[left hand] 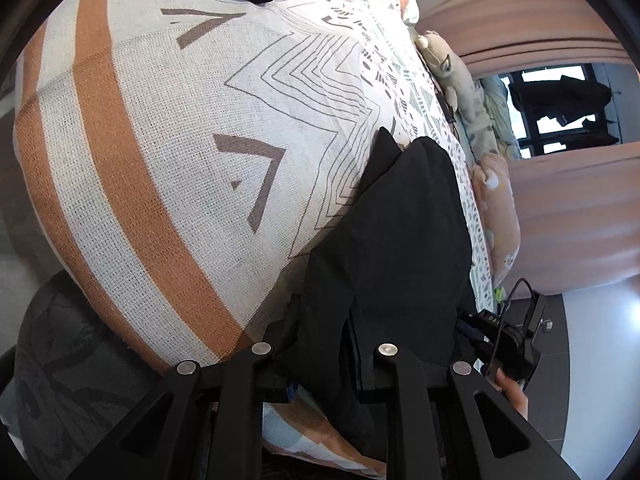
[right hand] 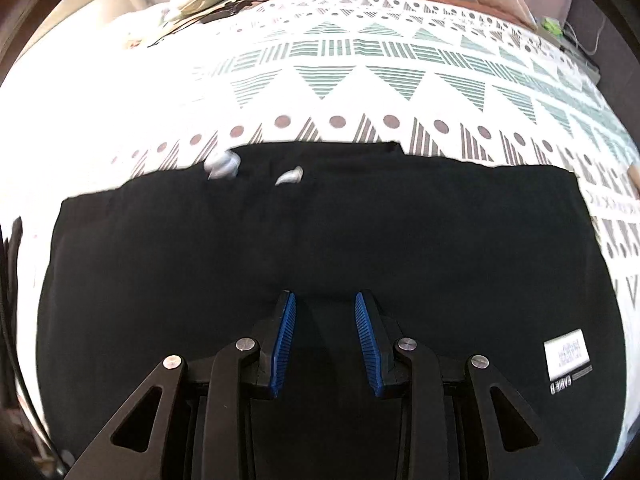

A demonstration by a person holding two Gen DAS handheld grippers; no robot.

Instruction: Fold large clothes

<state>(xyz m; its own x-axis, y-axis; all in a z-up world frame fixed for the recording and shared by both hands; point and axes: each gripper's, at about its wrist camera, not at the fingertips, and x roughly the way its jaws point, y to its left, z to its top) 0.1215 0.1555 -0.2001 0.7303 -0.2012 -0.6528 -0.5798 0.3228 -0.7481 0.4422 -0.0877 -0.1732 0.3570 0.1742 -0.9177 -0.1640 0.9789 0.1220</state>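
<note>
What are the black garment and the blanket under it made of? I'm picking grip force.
Black garment: soft matte knit, probably cotton jersey; it drapes in limp folds without sheen. Blanket: coarse open-weave cotton, its grid of threads plainly visible. Tool pads: ribbed blue rubber, likely.

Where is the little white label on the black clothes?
In the right wrist view, the white label sits on the black garment near its right edge, low in the picture, to the right of the open right tongs.

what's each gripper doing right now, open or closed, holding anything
left gripper: fingertips hidden by the black garment draped between them; cannot tell if shut.
right gripper: open, empty, over the garment.
</note>
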